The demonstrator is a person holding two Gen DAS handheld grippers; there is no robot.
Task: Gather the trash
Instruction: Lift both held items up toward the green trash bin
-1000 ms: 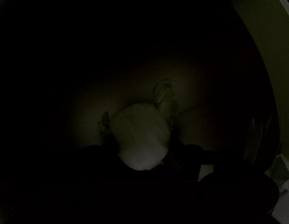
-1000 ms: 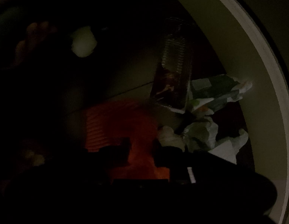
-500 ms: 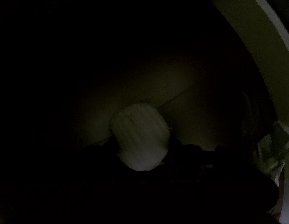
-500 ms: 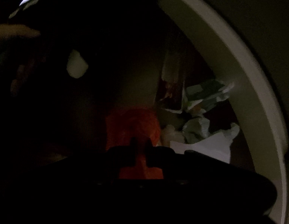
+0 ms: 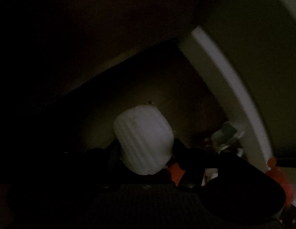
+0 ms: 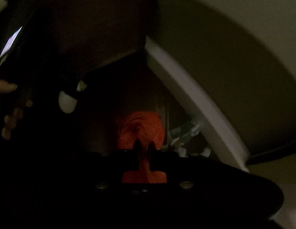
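Right wrist view: the right gripper [image 6: 144, 146] is clamped on an orange bag [image 6: 141, 127]. The left gripper [image 5: 144, 147] grips a white cup [image 5: 143, 141]. Crumpled wrappers [image 6: 183, 133] lie just right of the bag, nearer the right gripper.

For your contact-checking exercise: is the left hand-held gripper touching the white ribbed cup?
Touching. The left wrist view shows the white ribbed cup wedged between the left hand-held gripper's dark fingers, with no gap either side.
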